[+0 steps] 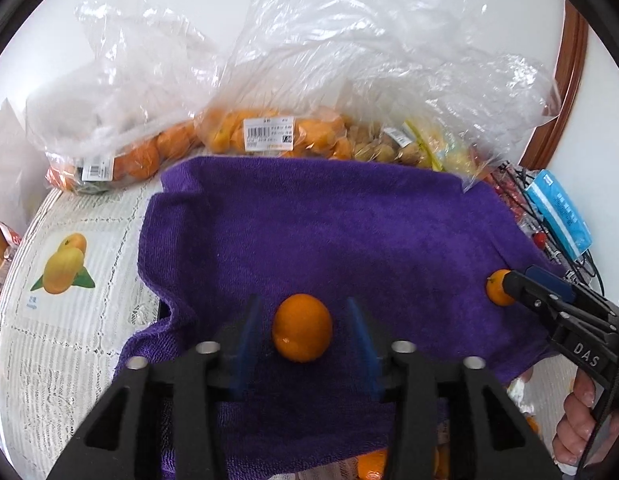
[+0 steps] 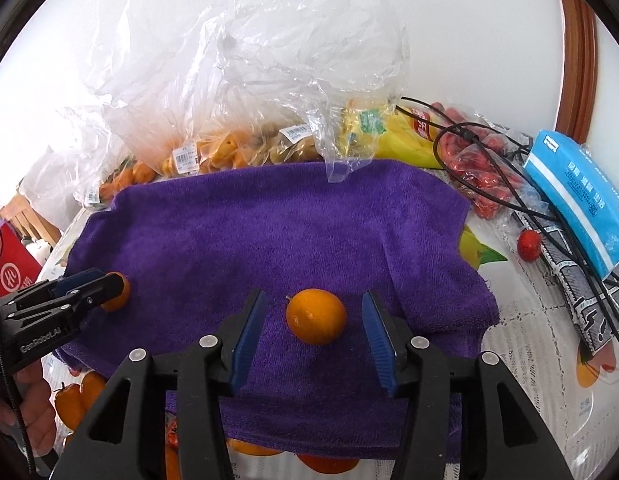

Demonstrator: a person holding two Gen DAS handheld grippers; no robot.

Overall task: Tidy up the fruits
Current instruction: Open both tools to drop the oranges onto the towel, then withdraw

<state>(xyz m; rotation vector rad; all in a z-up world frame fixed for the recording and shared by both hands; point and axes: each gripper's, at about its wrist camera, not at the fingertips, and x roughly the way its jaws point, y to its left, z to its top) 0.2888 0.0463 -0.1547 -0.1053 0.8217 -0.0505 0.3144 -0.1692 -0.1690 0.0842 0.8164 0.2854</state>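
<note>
Spread left tongs (image 1: 303, 344) flank an orange (image 1: 302, 327), long axis upright.

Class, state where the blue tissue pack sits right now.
In the right wrist view, the blue tissue pack lies far right on the table, right of the purple towel, beside black cables and a red fruit.

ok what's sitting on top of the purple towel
Two oranges rest on the purple towel, one between the left gripper's open fingers, one between the right's. Whatever lies beneath the towel is covered.
</note>
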